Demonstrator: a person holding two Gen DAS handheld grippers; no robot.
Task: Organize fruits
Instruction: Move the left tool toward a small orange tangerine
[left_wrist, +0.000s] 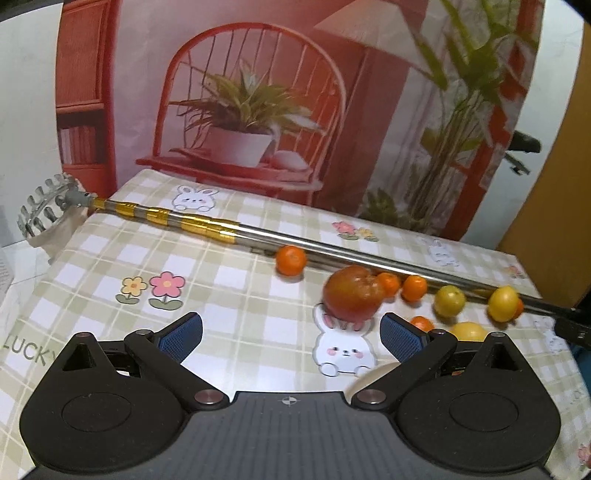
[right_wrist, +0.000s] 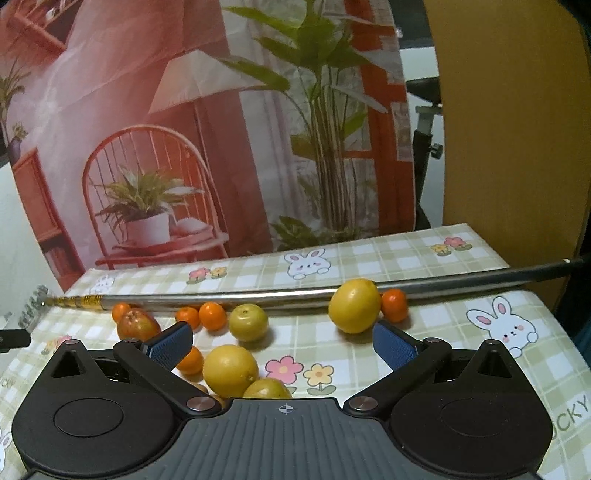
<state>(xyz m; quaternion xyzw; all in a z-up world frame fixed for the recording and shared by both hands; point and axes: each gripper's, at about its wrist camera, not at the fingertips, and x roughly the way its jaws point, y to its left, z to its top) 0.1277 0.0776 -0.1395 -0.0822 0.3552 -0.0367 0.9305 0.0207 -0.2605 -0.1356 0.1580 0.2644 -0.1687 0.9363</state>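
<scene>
Fruits lie loose on a checked tablecloth (left_wrist: 229, 302). In the left wrist view a large red-orange fruit (left_wrist: 352, 293) sits just beyond my open left gripper (left_wrist: 291, 336), with small mandarins (left_wrist: 291, 260) and yellow lemons (left_wrist: 449, 301) beside and behind it. In the right wrist view my right gripper (right_wrist: 282, 343) is open and empty above the cloth; a big lemon (right_wrist: 355, 305) lies just past its right finger, another lemon (right_wrist: 230, 370) and a yellow-green fruit (right_wrist: 248, 322) lie near its left finger, and the red-orange fruit (right_wrist: 136, 324) is at far left.
A long metal pole (left_wrist: 332, 245) with gold-striped tape and a clear pronged head (left_wrist: 44, 206) lies across the table behind the fruits. A printed backdrop (right_wrist: 207, 129) stands at the table's far edge. A yellow board (right_wrist: 509, 122) rises at the right.
</scene>
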